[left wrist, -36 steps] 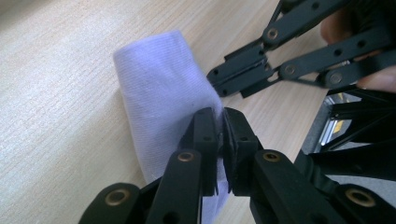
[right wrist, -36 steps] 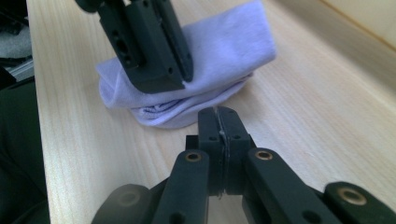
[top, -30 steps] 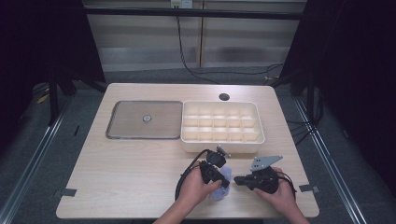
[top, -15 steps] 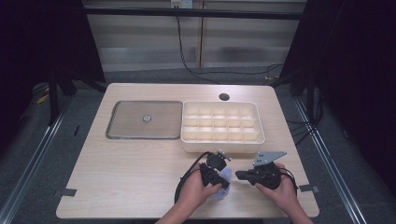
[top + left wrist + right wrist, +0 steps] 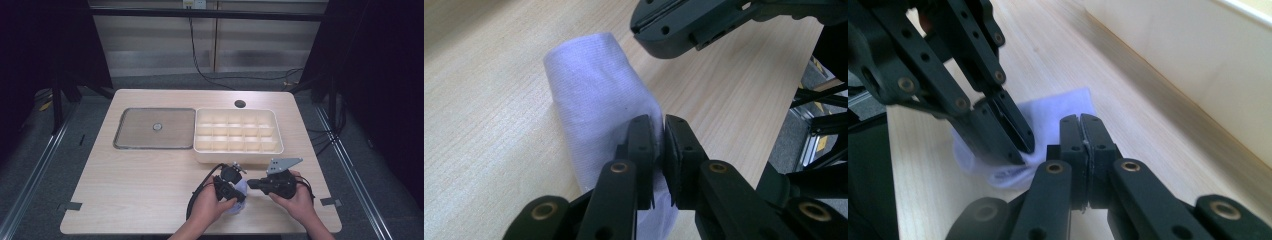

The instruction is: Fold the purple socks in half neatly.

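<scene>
both hand-held grippers pinch the pale cloth (image 5: 599, 105) on the bench (image 5: 140, 185): left hand-held gripper (image 5: 660, 145) and right hand-held gripper (image 5: 1081, 137) clamp opposite edges, probably to fold it.

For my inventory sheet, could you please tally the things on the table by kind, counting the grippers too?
Grippers: 2 (left gripper, right gripper)
Cloth: 1
Compartment box: 1
Metal tray: 1
Total: 5
</scene>
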The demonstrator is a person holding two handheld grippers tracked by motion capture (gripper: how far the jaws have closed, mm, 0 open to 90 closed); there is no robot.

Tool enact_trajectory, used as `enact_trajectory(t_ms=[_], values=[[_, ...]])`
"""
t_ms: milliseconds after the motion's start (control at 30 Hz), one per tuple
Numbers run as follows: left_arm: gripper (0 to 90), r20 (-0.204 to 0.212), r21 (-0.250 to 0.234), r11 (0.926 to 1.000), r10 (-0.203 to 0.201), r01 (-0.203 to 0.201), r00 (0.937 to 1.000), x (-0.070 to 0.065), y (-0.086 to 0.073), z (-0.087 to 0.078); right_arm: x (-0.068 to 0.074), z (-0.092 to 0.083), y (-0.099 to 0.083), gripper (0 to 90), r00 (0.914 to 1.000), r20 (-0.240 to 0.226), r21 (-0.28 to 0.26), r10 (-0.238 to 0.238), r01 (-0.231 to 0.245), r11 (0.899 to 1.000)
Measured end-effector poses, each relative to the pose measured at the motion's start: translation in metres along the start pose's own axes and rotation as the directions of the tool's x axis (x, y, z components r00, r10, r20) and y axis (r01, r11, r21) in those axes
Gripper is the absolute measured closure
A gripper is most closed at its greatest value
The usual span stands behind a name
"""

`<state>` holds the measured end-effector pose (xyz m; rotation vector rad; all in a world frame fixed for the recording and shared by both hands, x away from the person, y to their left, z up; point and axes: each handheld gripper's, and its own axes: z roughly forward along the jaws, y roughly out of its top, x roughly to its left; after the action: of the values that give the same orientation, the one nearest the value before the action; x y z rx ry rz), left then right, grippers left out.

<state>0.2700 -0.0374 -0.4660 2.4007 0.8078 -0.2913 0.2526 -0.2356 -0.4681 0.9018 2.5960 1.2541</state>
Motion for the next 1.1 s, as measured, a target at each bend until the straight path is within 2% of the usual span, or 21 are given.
enact_trajectory(t_ms=[367,467,533,733,967,1100], values=[[81.9,0.001,0.000,1.0000,-0.005,0.005,1.0000,0.000,0.000,0.000,0.006,0.010,0.016,88.7,0.9997,-0.020,-0.006,-0.015,0.015,1.000],[81.6,0.006,-0.001,1.0000,-0.006,0.006,1.0000,0.001,0.000,0.000,0.007,0.017,0.018,88.7,0.9996,-0.022,0.010,-0.016,0.017,1.000],[80.2,0.011,-0.016,0.9998,-0.009,0.009,0.9999,0.001,-0.001,0.000,0.006,0.023,0.017,88.8,0.9997,-0.021,0.030,-0.015,0.016,0.999],[79.5,0.000,-0.011,0.9999,-0.010,0.010,1.0000,0.002,-0.002,-0.001,-0.001,0.037,0.011,90.0,0.9996,-0.027,0.056,0.007,-0.005,0.998],[79.8,-0.003,-0.028,0.9995,-0.012,0.012,0.9999,0.003,-0.003,0.000,-0.007,0.043,0.010,90.0,0.9979,-0.054,0.059,0.035,-0.032,0.998],[79.6,0.001,-0.029,0.9994,-0.019,0.019,0.9998,0.003,-0.003,-0.001,-0.008,0.044,0.010,90.0,0.9979,-0.057,0.064,0.031,-0.027,0.998]])
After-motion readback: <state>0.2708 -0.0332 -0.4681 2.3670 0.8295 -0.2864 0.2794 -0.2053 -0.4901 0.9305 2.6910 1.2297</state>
